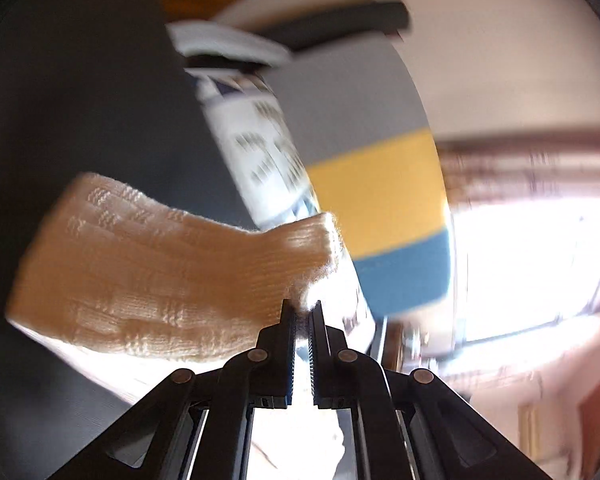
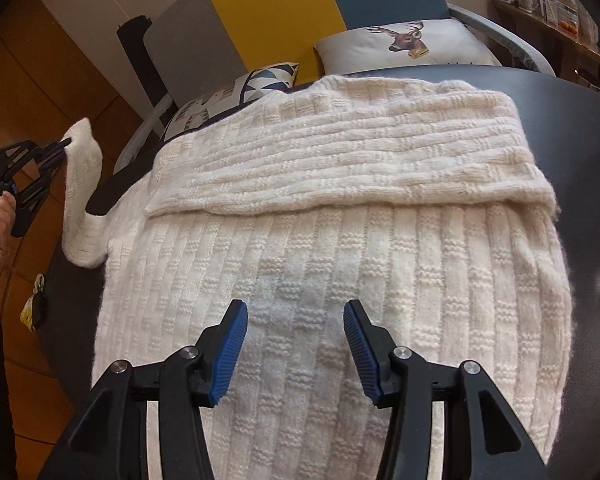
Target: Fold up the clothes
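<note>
Your cream knit sweater (image 2: 332, 248) lies flat across the dark counter (image 2: 580, 128), one sleeve (image 2: 340, 160) already folded across the chest. The other sleeve (image 1: 168, 276) hangs off the counter's left edge, its cuff pinched in your left claw (image 1: 303, 316). That grip is only on the cuff's fringe, so a quick swing could slip it free or drag the body askew, with your right claw (image 2: 296, 340) hovering wide open and holding nothing down.

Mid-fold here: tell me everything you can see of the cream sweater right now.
The cream sweater is a thick knit with a ribbed basket-weave pattern, spread flat on the dark table. One sleeve is already folded across the upper body. The other sleeve is lifted off the table's left edge, its cuff pinched in the left gripper. The right gripper hovers open over the body.
</note>
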The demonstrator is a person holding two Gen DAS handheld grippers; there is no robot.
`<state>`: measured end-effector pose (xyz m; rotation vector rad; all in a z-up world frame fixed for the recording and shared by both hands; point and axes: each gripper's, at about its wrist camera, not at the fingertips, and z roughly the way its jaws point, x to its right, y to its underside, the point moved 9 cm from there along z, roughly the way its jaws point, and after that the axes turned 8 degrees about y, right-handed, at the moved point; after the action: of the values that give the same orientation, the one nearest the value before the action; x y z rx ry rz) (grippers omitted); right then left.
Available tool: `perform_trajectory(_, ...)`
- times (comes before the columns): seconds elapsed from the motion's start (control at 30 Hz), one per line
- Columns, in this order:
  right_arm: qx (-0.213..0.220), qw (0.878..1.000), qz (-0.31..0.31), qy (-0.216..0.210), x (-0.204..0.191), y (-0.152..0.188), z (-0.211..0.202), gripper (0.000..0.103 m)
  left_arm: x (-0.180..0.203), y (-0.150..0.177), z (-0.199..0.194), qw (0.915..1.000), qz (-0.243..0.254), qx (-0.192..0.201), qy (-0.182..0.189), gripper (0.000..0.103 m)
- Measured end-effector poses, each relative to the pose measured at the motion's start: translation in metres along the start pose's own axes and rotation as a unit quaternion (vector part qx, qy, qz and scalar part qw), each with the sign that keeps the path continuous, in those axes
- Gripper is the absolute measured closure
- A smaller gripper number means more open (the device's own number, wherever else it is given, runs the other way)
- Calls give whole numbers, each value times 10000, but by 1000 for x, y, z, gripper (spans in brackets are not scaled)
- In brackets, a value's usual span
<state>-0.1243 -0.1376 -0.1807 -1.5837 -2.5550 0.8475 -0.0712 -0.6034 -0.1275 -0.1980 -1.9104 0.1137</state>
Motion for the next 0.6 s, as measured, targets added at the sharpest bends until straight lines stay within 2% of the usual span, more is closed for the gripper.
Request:
perform_trajectory(0.1, 24, 9998, 203, 4, 20, 0, -4, 52, 30, 40, 57, 9984, 300, -471, 0, 97)
perform_trajectory(0.17, 38, 9995, 311, 7, 30, 0, -6, 52, 42, 73, 79, 9959, 525, -742, -37, 98)
perform_trajectory(0.23, 54, 9991, 417, 13, 41, 1, -8, 52, 51, 113, 84, 9924, 669, -1032, -96, 98)
perform_trajectory(0.4, 68, 9985, 549, 22, 58, 4, -10, 52, 53, 170, 112, 9845, 934, -1448, -314, 97)
perform_trajectory(0.6, 79, 9983, 582, 29, 67, 3, -13, 52, 56, 238, 144, 9713, 1248, -1941, -575, 98)
